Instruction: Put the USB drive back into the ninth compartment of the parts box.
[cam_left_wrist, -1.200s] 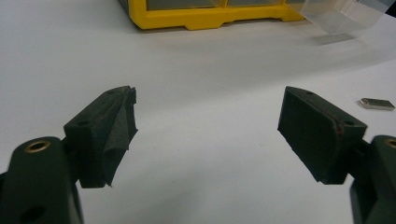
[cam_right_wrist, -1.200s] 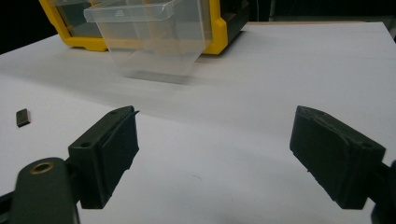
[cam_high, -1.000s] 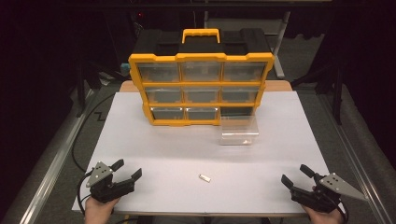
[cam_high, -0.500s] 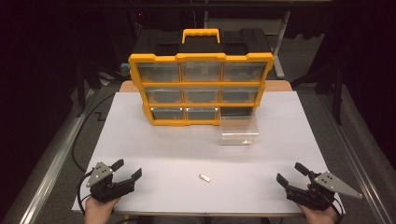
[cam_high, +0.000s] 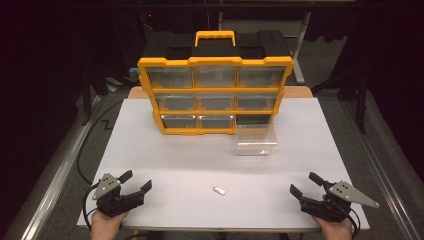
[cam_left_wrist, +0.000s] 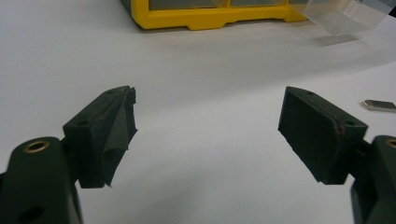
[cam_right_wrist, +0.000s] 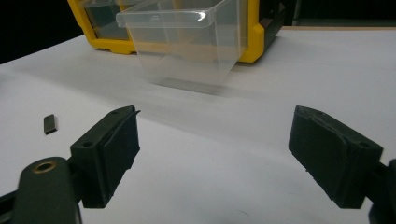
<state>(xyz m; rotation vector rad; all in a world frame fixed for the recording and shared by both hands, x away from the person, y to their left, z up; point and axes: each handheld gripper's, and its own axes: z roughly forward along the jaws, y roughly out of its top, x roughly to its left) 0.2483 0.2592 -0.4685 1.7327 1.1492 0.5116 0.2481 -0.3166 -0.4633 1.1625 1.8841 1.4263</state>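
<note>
High view: the left tool (cam_high: 133, 186) rests at the near left corner of the white worktop (cam_high: 165, 150), jaws spread wide and empty. The small metal piece (cam_high: 218, 190) lies flat between both tools, near the front edge. Behind it a clear drawer (cam_high: 256, 140) stands just before the yellow organizer (cam_high: 215, 92). The right tool (cam_high: 306, 186) sits near right, jaws apart, gripping nothing.

I see my left gripper (cam_high: 136, 182) held low at the near left, its jaws spread wide with nothing between them, and the hand (cam_high: 105, 226) beneath grips it from below. My right gripper (cam_high: 306, 185) sits at the near right, jaws equally wide and bare, angled inward. Its hand (cam_high: 338, 227) is mostly hidden, probably wrapped around the handle.
</note>
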